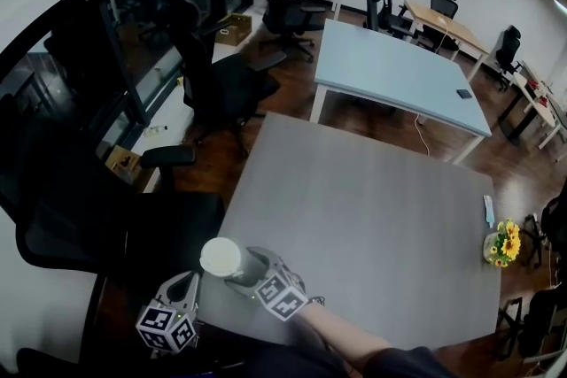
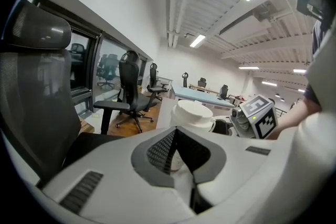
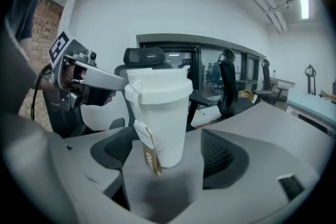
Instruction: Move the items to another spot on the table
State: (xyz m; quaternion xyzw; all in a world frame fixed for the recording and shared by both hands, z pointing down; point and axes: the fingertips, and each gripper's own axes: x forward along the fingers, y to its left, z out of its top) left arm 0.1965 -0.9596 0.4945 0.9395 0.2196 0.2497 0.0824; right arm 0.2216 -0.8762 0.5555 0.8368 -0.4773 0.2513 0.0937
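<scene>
White lidded paper cup (image 1: 221, 257) with hanging tea tag stands upright on grey square table (image 1: 354, 217), at its near-left corner; right gripper (image 1: 246, 270) has jaws spread wide either side of the cup, pads not touching it, nothing gripped; left gripper (image 1: 188, 283) just left of the cup off the table edge, jaws closed together, empty; small vase of yellow flowers (image 1: 505, 245) at far right table edge; black office chairs (image 1: 221, 84) behind
</scene>
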